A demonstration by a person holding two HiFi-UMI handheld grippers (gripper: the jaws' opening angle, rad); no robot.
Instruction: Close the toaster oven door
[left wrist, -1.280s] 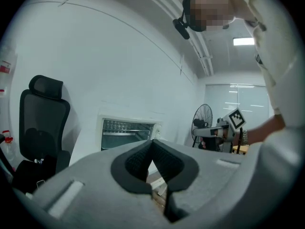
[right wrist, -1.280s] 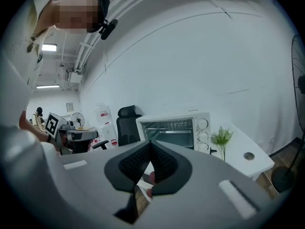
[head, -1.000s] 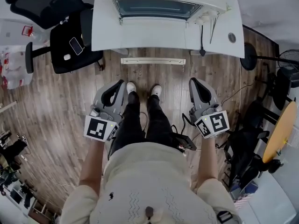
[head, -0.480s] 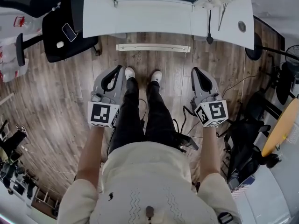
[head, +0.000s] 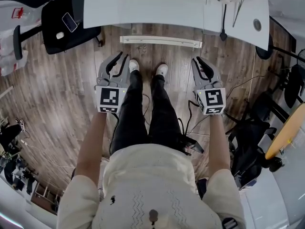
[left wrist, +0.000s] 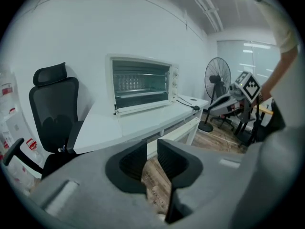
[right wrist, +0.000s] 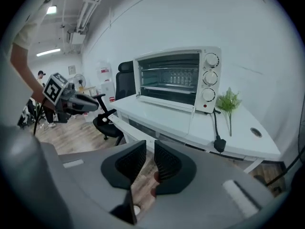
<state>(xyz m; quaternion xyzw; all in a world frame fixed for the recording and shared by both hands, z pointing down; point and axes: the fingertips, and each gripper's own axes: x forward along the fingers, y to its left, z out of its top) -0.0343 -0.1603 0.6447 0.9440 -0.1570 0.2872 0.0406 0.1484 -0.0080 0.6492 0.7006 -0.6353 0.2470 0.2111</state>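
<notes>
Nothing done yet tbh: my left claw [left wrist: 152, 152] is empty with jaws slightly apart, my right claw [right wrist: 150, 152] just popped open on nothing, and the toaster oven [right wrist: 174, 78] sits upper-middle on the white desk [right wrist: 228, 128], its door [right wrist: 167, 104] apparently still down.

Probably an office or lab: white desk [head: 143, 8], black office chair [left wrist: 52, 113], pedestal fan [left wrist: 218, 78], wood-plank floor [head: 52, 104].
</notes>
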